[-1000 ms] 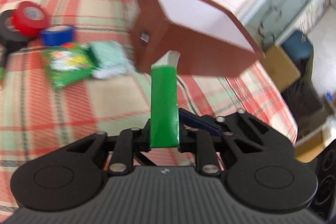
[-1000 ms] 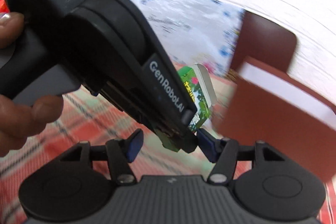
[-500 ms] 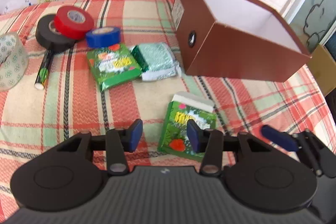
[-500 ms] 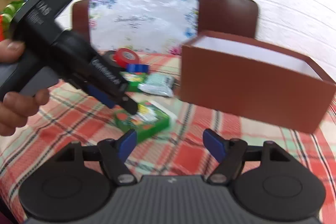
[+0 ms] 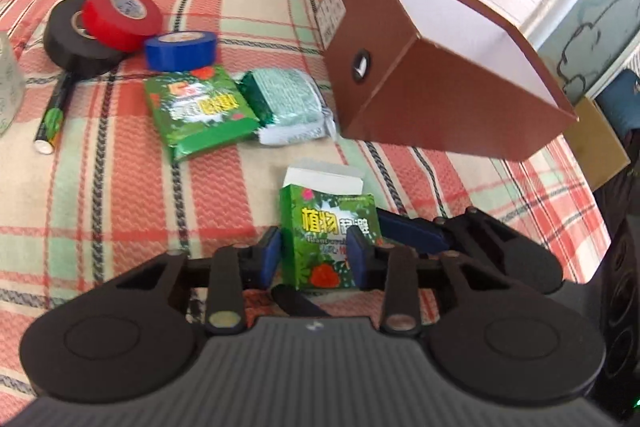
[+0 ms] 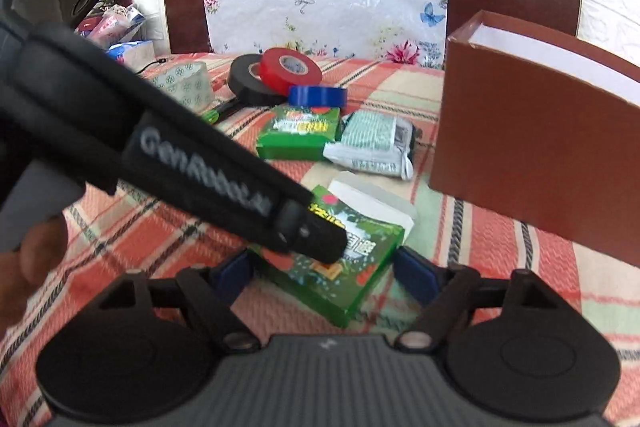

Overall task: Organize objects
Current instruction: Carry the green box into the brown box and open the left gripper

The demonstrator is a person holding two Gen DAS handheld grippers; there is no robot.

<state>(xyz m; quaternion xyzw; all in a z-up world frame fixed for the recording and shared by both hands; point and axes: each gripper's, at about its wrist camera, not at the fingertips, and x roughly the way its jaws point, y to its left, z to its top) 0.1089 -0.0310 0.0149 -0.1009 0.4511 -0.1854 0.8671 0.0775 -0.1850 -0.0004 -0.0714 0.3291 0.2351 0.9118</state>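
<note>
A green box [image 5: 320,227] with an open white flap lies tilted on the plaid cloth [image 5: 120,207], in front of the brown open box [image 5: 440,99]. My left gripper [image 5: 316,259] has its jaws closing on the green box; one blue pad sits at its left edge, the other on its printed face. In the right wrist view the left gripper [image 6: 316,243] reaches across the green box [image 6: 360,267]. My right gripper [image 6: 324,275] straddles that box with jaws opening, pads clear of it. Its blue fingertip [image 5: 404,229] shows right of the box.
Red tape [image 5: 120,15], black tape [image 5: 68,43] and blue tape [image 5: 180,51] sit at the back left, beside a pen [image 5: 52,119]. A green packet [image 5: 200,115] and a silvery packet [image 5: 292,107] lie mid-cloth. A patterned clear tape roll [image 6: 184,83] and a person's hand [image 6: 32,259] show at the left.
The green box, held up on edge a second ago, came down onto the cloth as the left jaws widened; they have narrowed on it again. The right gripper spread wider and dropped around the box.
</note>
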